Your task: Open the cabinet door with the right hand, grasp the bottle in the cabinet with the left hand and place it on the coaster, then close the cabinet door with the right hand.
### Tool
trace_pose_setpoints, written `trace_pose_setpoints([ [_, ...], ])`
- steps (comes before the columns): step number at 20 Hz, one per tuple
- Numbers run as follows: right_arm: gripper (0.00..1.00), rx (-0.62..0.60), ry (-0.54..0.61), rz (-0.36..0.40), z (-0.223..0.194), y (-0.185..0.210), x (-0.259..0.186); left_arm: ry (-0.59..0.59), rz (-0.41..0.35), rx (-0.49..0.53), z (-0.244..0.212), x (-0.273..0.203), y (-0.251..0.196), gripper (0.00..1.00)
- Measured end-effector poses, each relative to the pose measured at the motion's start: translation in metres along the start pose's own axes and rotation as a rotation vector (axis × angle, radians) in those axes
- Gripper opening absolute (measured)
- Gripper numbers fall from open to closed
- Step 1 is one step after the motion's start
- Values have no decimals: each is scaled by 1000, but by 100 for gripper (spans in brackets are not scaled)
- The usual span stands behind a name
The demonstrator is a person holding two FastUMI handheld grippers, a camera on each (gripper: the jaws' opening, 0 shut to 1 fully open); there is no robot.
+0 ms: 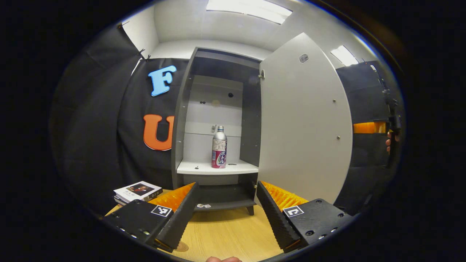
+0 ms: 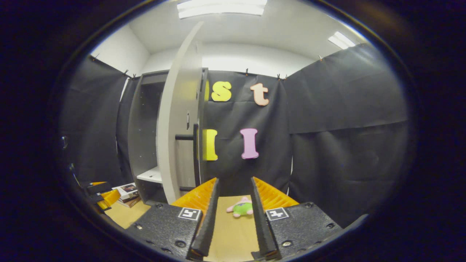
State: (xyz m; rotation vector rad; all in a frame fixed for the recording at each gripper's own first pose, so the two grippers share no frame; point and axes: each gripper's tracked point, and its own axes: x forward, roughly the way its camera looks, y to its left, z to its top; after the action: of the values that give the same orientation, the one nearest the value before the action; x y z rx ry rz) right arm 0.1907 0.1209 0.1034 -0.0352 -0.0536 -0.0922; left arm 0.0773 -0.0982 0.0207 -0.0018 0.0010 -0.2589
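In the left gripper view my left gripper (image 1: 226, 209) hangs above the wooden table (image 1: 225, 233), its jaws spread wide with nothing between them, and it faces straight into the cabinet (image 1: 184, 120). The door (image 1: 304, 120) stands swung out to the right, its pale inner face turned toward me. The bottle (image 1: 219, 147) stands upright on the white shelf (image 1: 214, 168), a little right of the shelf's middle, well apart from my left fingers (image 1: 180, 214). A darker lower shelf (image 1: 224, 202) sits just beneath, close to the tabletop. To the left of the cabinet a stack of books (image 1: 137, 192) lies on the table. At the far right edge of the same view, past the door's free edge, I can see my right gripper (image 1: 391, 120) held up in a hand (image 1: 389, 142). In the right gripper view my right gripper (image 2: 233, 214) is also parted, holding nothing, and it looks past the door (image 2: 178, 120), seen nearly edge-on just to its left, with the dark bar handle (image 2: 196, 156) on the door's outer side, not touched by my fingers (image 2: 208, 218). Ahead on the table (image 2: 233, 236) a small pink and green plush toy (image 2: 241, 208) lies between the fingers' line of sight. At the lower left, the left gripper (image 2: 97, 194) shows near the books (image 2: 127, 193).
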Motion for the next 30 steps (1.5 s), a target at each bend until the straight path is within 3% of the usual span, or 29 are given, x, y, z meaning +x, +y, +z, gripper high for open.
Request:
trace_pose_setpoints([
  [4, 81, 31, 26, 27, -13, -1, 20, -26, 12, 44, 14, 59, 9, 95],
  [6, 89, 48, 16, 35, -12, -1, 26, -65, 21, 42, 23, 87, 9, 95],
  [10, 83, 76, 6, 48, -10, 1, 36, -102, 4, 15, 29, 146, 9, 95],
  [14, 82, 108, 8, 62, -11, 0, 41, -97, 25, 26, 30, 201, 15, 95],
  [20, 82, 81, 48, 62, -23, -4, 35, -9, 100, 48, -2, 275, 38, 95],
  [30, 82, 43, 78, -16, -41, -23, 16, 31, 135, 32, -22, 331, 57, 95],
])
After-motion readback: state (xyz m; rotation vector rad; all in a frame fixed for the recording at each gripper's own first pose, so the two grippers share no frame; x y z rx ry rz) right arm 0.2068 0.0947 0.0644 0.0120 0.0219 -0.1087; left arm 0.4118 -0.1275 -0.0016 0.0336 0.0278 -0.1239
